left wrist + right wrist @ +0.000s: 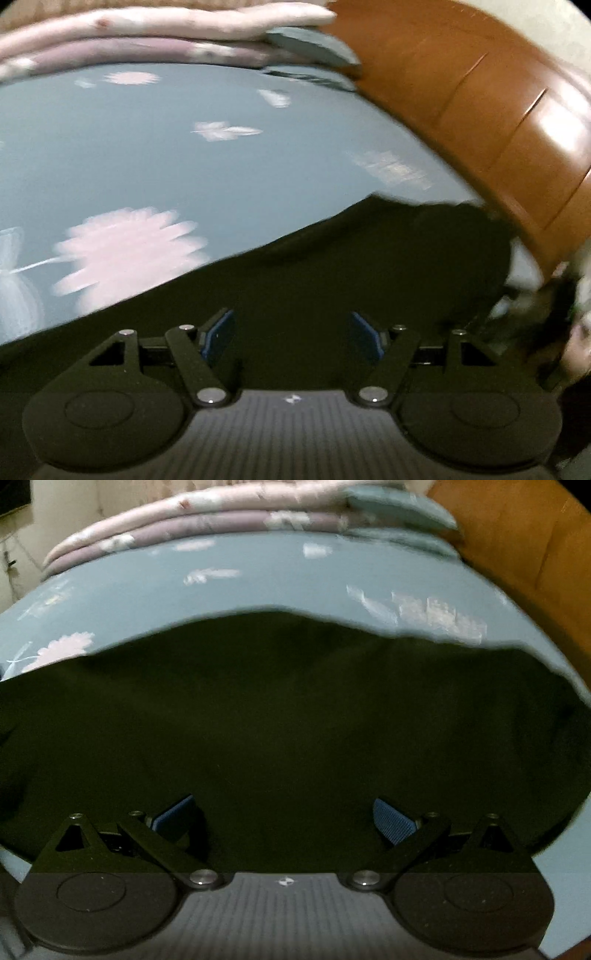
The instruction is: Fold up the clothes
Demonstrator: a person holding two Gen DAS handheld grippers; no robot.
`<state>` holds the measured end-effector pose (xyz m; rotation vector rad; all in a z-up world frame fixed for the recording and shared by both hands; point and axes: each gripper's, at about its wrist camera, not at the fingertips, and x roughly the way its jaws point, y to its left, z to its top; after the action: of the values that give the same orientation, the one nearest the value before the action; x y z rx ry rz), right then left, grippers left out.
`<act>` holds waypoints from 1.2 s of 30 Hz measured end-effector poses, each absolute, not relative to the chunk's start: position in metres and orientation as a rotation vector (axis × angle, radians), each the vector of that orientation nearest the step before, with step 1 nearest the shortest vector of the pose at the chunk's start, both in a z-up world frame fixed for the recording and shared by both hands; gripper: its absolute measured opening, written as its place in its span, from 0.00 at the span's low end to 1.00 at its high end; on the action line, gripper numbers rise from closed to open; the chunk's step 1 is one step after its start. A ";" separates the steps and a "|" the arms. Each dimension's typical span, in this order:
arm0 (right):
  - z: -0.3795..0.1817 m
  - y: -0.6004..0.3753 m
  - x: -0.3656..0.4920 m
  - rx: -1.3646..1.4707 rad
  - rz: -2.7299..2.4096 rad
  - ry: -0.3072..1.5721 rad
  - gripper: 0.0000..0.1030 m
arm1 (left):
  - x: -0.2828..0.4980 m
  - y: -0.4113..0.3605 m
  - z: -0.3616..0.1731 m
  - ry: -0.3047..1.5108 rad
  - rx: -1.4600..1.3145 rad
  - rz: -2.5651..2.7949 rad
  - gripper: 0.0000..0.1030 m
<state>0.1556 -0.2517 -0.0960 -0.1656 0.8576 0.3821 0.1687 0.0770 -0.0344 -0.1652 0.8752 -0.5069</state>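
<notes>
Left wrist view: left gripper (pixel 291 332) jaws spread, nothing between, above dark garment (pixel 351 266) lying on blue floral bedsheet (pixel 147 155) near wooden headboard (pixel 461 92).

Right wrist view: right gripper (pixel 284 819) jaws wide apart, empty, over same garment spread flat; folded quilts (pixel 207 520) at bed's far edge.

Dark garment (pixel 288 716): matt cloth, near-black olive, smooth with soft folds. Bed sheet (pixel 147 158): blue-grey woven cloth, matt, printed with pale pink and white flowers. Folded quilts (pixel 207 517): soft pink and mauve padded cloth, matt. Headboard (pixel 480 92): brown wood, glossy varnish with highlights. Left hand-held gripper (pixel 291 332): matt black plastic links, bright metal pivot pins, ribbed grey housing, blue textured pads (pixel 221 332). Right hand-held gripper (pixel 284 819): identical finish.
</notes>
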 end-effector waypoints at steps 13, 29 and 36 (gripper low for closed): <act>-0.107 -0.257 0.147 -0.193 0.394 0.779 1.00 | 0.279 0.013 -0.089 0.983 -0.365 -0.502 0.68; -0.107 -0.254 0.147 -0.191 0.377 0.757 1.00 | 0.277 -0.055 -0.050 0.931 -0.326 -0.714 0.71; -0.102 -0.264 0.148 -0.168 0.419 0.765 1.00 | 0.307 -0.082 -0.085 0.969 -0.264 -0.565 0.69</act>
<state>0.1479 -0.2642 -0.1018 -0.1677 0.7649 0.4192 0.3074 -0.0821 -0.0853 -0.2641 0.9691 -0.5645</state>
